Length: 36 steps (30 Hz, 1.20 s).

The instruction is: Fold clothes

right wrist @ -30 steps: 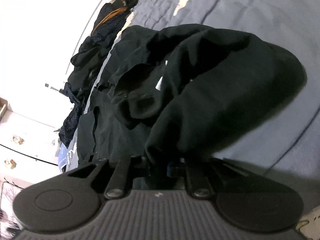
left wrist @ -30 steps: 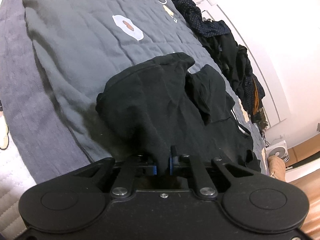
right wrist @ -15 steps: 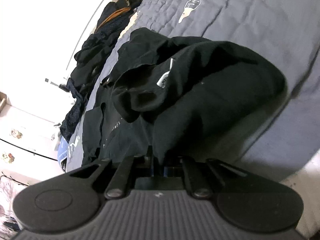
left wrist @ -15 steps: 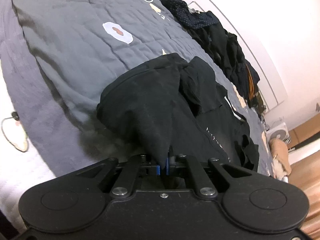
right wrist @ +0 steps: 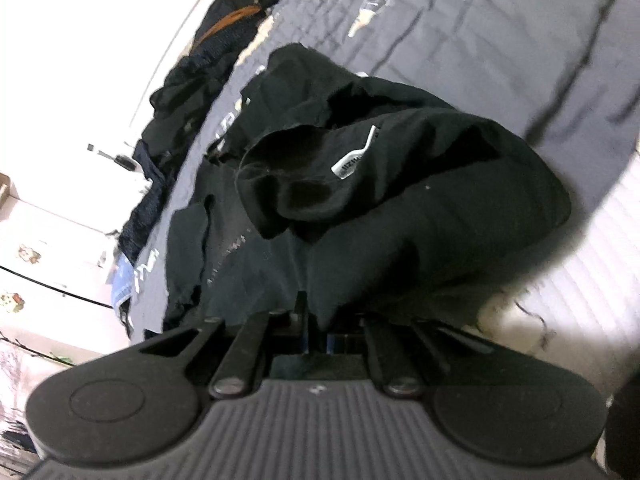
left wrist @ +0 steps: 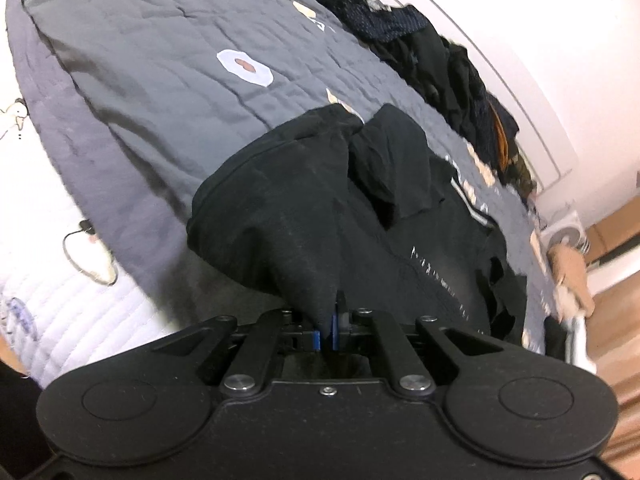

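- Both grippers pinch the near edge of the black T-shirt (left wrist: pixel 304 208). The left gripper (left wrist: pixel 328 326) has its fingers pressed together on a peak of cloth. The right gripper (right wrist: pixel 316 334) is likewise clamped on a bunched fold.
- The T-shirt lies on the bed, its near part lifted toward you, its far part resting on the grey quilt (left wrist: pixel 152 52). It is well apart from the heap of dark clothes (left wrist: pixel 448 76) along the far wall.
- Risk: each pinch looks to hold only a small tuft. If you pull hard or jerk, I judge the cloth could slip out of one side and the fold would go lopsided.
- Risk: the body is crumpled, with a sleeve flopped over the middle and the white neck label (right wrist: pixel 356 156) exposed. Folding now would likely trap those wrinkles inside.
- Risk: I cannot tell how many layers each gripper holds. One layer only would let the shirt balloon open.
- Risk: the quilt is soft and creased, so dragging the shirt may ruck it up beneath.
- Surface: grey quilt with pale printed motifs over a white quilted mattress pad (left wrist: pixel 60 300).
- Room: white wall panel (left wrist: pixel 560 40) on the far side, small white fan (left wrist: pixel 566 232) on a wooden floor, right in the left wrist view.
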{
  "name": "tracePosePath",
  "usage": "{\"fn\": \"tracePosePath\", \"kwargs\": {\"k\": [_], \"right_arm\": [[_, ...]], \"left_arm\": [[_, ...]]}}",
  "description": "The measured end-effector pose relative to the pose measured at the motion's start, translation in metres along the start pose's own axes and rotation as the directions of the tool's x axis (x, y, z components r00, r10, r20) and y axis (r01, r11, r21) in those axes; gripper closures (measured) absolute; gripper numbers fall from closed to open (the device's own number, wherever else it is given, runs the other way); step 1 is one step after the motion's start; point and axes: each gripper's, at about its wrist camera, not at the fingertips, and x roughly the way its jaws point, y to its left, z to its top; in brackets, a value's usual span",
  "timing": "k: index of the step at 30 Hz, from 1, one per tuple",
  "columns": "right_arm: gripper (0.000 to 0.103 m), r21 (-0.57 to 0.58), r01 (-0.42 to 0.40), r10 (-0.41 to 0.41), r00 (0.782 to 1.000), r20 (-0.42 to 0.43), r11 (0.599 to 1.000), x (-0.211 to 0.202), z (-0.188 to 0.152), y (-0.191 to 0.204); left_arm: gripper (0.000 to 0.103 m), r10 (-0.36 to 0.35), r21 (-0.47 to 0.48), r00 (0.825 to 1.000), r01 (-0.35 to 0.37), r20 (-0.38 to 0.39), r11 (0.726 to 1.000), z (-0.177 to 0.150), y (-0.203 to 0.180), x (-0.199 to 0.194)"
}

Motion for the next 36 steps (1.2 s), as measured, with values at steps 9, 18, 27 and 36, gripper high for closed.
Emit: {"fn": "tracePosePath", "kwargs": {"k": [9,18,27,36], "right_arm": [[0.090,-0.152,0.123,-0.124,0.992,0.005,0.981,-0.013,-0.008,0.020],[0.078,-0.309,0.097,-0.075,0.994,0.082,0.946,-0.056,-0.021,0.060],[0.062,-0.453,0.107,-0.035,0.986,0.163,0.885,-0.074,-0.007,0.087],[0.058,-0.535,0.191,-0.103,0.976,0.190,0.823,-0.041,0.001,0.088]], "left_arm": [[0.089,0.063,0.123,0.997,-0.058,-0.037,0.991,-0.006,-0.011,-0.013],[0.077,0.031,0.331,0.996,-0.056,0.082,0.942,-0.033,-0.051,-0.066],[0.063,-0.064,0.510,0.989,-0.012,0.131,0.860,-0.045,-0.088,-0.074],[0.052,-0.095,0.692,0.985,-0.032,0.146,0.722,-0.058,-0.119,-0.050]]}}
